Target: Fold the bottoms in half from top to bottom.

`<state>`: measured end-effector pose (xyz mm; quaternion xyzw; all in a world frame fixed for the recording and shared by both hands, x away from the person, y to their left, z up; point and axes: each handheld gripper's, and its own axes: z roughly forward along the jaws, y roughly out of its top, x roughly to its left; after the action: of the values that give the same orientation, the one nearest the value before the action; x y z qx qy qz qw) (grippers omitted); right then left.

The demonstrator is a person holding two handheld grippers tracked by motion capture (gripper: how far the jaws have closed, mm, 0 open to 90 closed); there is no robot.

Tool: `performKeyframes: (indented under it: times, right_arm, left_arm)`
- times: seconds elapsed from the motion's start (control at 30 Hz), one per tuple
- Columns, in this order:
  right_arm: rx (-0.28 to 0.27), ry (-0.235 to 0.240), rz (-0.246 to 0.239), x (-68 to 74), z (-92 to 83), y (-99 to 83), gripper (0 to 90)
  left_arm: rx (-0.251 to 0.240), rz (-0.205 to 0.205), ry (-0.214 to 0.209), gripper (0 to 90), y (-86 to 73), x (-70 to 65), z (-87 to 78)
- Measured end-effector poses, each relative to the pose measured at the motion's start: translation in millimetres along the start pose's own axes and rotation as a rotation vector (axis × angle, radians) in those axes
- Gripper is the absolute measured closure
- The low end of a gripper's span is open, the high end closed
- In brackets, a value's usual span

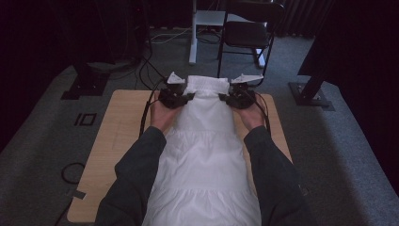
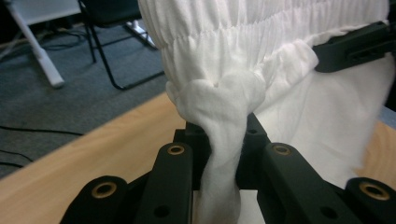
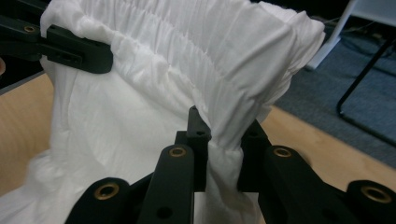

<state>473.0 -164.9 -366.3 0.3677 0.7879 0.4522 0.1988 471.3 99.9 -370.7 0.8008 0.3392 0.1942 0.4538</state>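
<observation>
A white gathered garment (image 1: 204, 141) with an elastic ruched band hangs lifted at its far end and trails down toward the person. My left gripper (image 1: 181, 98) is shut on the band's left edge; in the left gripper view bunched white cloth (image 2: 219, 107) is pinched between its black jaws. My right gripper (image 1: 233, 98) is shut on the band's right edge, and the right gripper view shows the ruched fabric (image 3: 233, 93) clamped between its jaws. Each gripper view also shows the other gripper's jaw holding the far side of the band.
The wooden table (image 1: 122, 127) sits on grey carpet. A black chair (image 1: 247, 35) and a white table leg (image 1: 192, 42) stand beyond the far edge. Black stand bases (image 1: 80, 87) (image 1: 310, 94) flank the table. Cables run along the floor at the left.
</observation>
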Motion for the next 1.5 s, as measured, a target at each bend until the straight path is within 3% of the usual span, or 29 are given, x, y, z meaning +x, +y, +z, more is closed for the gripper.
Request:
performKeyframes:
  times: [0.17, 0.3, 0.33, 0.43, 0.53, 0.57, 0.6, 0.63, 0.67, 0.7, 0.73, 0.77, 0.8, 0.83, 0.87, 0.9, 0.93, 0.97, 1.03, 1.07, 1.1, 1.13, 1.2, 1.23, 1.27, 1.43, 1.5]
  right_arm:
    - [0.007, 0.043, 0.018, 5.0, -4.7, -15.2, 79.2]
    - [0.007, 0.082, 0.006, 18.7, -15.9, -30.8, 79.6]
    - [0.007, 0.1, 0.003, 27.1, -22.1, -39.8, 79.7]
    - [0.01, 0.128, -0.007, 36.9, -28.1, -51.6, 79.8]
    - [0.012, 0.175, -0.017, 52.6, -36.5, -73.7, 79.9]
    - [0.012, 0.175, -0.017, 52.6, -36.5, -73.7, 79.9]
    - [0.019, 0.189, -0.023, 60.6, -40.2, -85.2, 79.9]
    - [0.019, 0.189, -0.023, 60.6, -40.2, -85.2, 79.9]
    - [0.034, 0.205, -0.024, 69.0, -43.4, -98.0, 79.9]
    - [0.034, 0.205, -0.024, 69.0, -43.4, -98.0, 79.9]
    - [0.058, 0.22, -0.027, 77.3, -43.9, -113.5, 79.8]
    - [0.058, 0.22, -0.027, 77.3, -43.9, -113.5, 79.8]
    - [0.097, 0.228, -0.034, 86.0, -42.6, -130.7, 79.8]
    - [0.097, 0.228, -0.034, 86.0, -42.6, -130.7, 79.8]
    - [0.14, 0.242, -0.032, 94.4, -39.5, -149.6, 79.7]
    - [0.14, 0.242, -0.032, 94.4, -39.5, -149.6, 79.7]
    - [0.177, 0.262, -0.019, 102.5, -35.8, -168.8, 79.6]
    - [0.177, 0.262, -0.019, 102.5, -35.8, -168.8, 79.6]
    - [0.221, 0.269, -0.01, 110.8, -31.2, -189.1, 79.4]
    - [0.27, 0.265, -0.016, 117.1, -24.6, -204.2, 79.0]
    - [0.27, 0.265, -0.016, 117.1, -24.6, -204.2, 79.0]
    - [0.322, 0.23, -0.039, 123.3, -15.7, -219.8, 78.5]
    - [0.307, 0.221, -0.019, 124.3, -14.0, -226.6, 78.4]
    - [0.307, 0.221, -0.019, 124.3, -14.0, -226.6, 78.4]
    - [0.31, 0.227, -0.016, 122.9, -13.3, -226.2, 78.2]
    - [0.312, 0.233, -0.008, 118.0, -8.6, -223.6, 78.6]
    - [0.316, 0.212, -0.024, 116.2, -4.0, -219.6, 78.6]
  left_arm:
    - [-0.012, 0.019, -0.028, 80.5, -16.1, -10.7, -11.5]
    - [-0.032, 0.033, -0.044, 81.0, -35.1, -25.5, -25.7]
    - [-0.046, 0.031, -0.061, 81.1, -47.9, -32.9, -33.4]
    - [-0.044, 0.036, -0.073, 81.1, -60.1, -39.0, -40.8]
    - [-0.033, 0.038, -0.106, 81.0, -84.7, -52.3, -52.8]
    - [-0.033, 0.038, -0.106, 81.0, -84.7, -52.3, -52.8]
    - [-0.02, 0.041, -0.125, 81.0, -97.4, -60.1, -58.3]
    - [-0.02, 0.041, -0.125, 80.9, -97.4, -60.1, -58.3]
    - [-0.008, 0.03, -0.144, 80.9, -112.1, -68.0, -63.6]
    - [-0.008, 0.03, -0.144, 80.9, -112.1, -68.0, -63.6]
    - [0.023, 0.02, -0.159, 80.8, -130.1, -77.3, -64.6]
    - [0.023, 0.02, -0.159, 80.7, -130.1, -77.3, -64.6]
    - [0.066, 0.01, -0.173, 80.7, -149.9, -86.2, -62.8]
    - [0.066, 0.01, -0.173, 80.6, -149.9, -86.2, -62.8]
    - [0.109, -0.016, -0.192, 80.5, -169.1, -92.5, -60.9]
    - [0.109, -0.016, -0.192, 80.5, -169.1, -92.5, -60.9]
    - [0.143, -0.058, -0.208, 80.4, -188.6, -97.6, -58.4]
    - [0.143, -0.058, -0.208, 80.4, -188.6, -97.6, -58.4]
    - [0.208, -0.062, -0.212, 80.3, -208.0, -104.6, -50.6]
    - [0.265, -0.041, -0.197, 80.2, -223.3, -110.1, -41.8]
    - [0.265, -0.041, -0.197, 80.1, -223.3, -110.1, -41.8]
    - [0.257, -0.054, -0.194, 80.1, -229.9, -110.4, -38.7]
    - [0.256, -0.04, -0.179, 80.2, -229.6, -112.1, -38.1]
    - [0.256, -0.04, -0.179, 80.2, -229.6, -112.1, -38.1]
    - [0.259, -0.009, -0.155, 80.2, -229.7, -115.2, -37.0]
    - [0.252, -0.018, -0.154, 80.1, -227.8, -109.3, -32.2]
    - [0.253, -0.021, -0.142, 79.9, -224.3, -104.5, -27.2]
